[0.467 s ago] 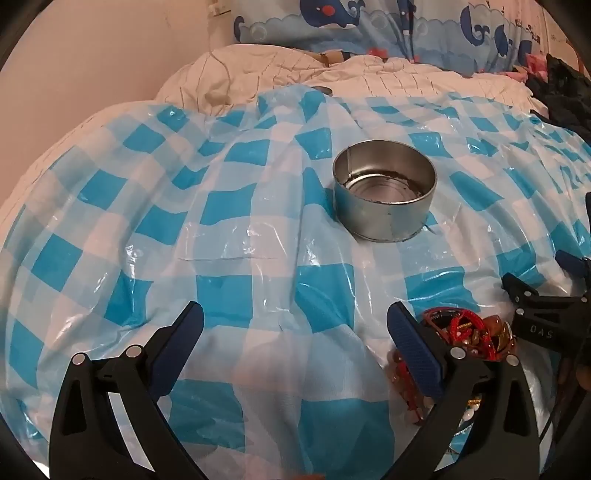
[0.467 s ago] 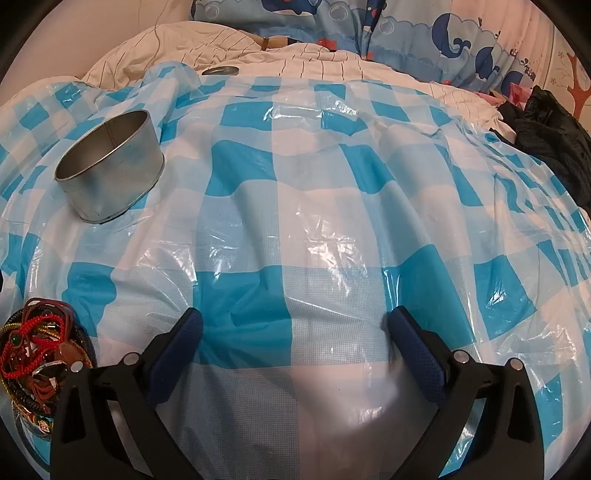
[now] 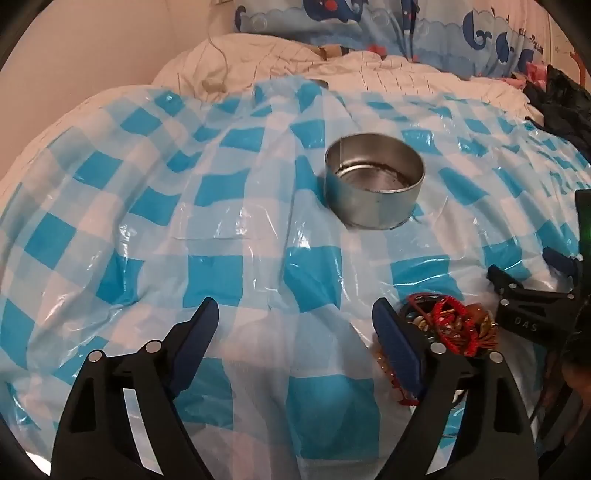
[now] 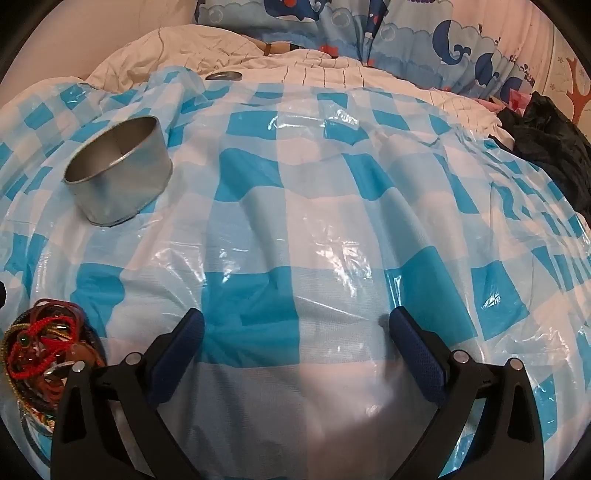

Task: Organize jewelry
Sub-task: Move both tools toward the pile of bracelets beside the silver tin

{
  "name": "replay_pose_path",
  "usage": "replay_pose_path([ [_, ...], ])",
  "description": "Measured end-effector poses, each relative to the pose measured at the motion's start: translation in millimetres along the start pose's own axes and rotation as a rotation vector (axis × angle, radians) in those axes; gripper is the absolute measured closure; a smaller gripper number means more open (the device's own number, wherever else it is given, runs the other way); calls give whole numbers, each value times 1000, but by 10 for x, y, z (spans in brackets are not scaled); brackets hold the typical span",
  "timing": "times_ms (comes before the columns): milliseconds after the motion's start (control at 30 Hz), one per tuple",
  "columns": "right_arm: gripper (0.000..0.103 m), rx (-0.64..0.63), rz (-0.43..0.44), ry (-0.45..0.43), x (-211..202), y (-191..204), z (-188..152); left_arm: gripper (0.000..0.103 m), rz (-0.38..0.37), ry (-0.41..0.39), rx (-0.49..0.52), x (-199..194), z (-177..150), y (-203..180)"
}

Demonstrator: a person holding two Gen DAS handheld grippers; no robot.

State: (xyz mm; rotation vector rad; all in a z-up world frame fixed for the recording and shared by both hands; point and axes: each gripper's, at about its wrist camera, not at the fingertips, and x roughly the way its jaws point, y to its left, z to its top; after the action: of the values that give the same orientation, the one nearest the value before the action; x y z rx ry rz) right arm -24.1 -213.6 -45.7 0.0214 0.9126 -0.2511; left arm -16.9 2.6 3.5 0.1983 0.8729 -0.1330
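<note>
A round metal tin [image 3: 373,187] stands open-topped on the blue-and-white checked plastic sheet [image 3: 155,236]; the right wrist view has this tin [image 4: 120,170] at the upper left. A tangled pile of red cords, beads and bangles [image 3: 448,325] lies just right of my left gripper's right finger. In the right wrist view the jewelry pile [image 4: 40,347] sits at the lower left. My left gripper [image 3: 295,319] is open over bare sheet, nothing between its fingers. My right gripper [image 4: 295,325] is open and holds nothing; it also shows in the left wrist view as black fingers [image 3: 524,299] right of the pile.
A flat metal lid [image 4: 224,76] lies at the sheet's far edge. White bedding [image 3: 277,59] and whale-print pillows [image 4: 406,33] lie behind. Dark clothing [image 4: 554,136] is heaped at the far right. The sheet is wrinkled and bulges over soft bedding.
Both views have shifted slightly, the tin sitting a little lower in the left wrist view. Both grippers stay open and nothing has been picked up.
</note>
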Motion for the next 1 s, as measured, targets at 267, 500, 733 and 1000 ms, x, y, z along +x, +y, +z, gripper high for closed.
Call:
replay_pose_path([
  [267,7,-81,105,-126,-723,191,-119,14,57,-87,12,-270,-40,17],
  [500,7,-53,210,-184,-839,260,-286,10,31,-77,-48,-303,-91,111],
  [733,7,-63,213,-203,-860,295,-307,9,5,-42,-35,-226,-179,-6],
  [1000,7,-52,210,-198,-805,276,-310,8,-12,-65,-40,-214,-142,-34],
])
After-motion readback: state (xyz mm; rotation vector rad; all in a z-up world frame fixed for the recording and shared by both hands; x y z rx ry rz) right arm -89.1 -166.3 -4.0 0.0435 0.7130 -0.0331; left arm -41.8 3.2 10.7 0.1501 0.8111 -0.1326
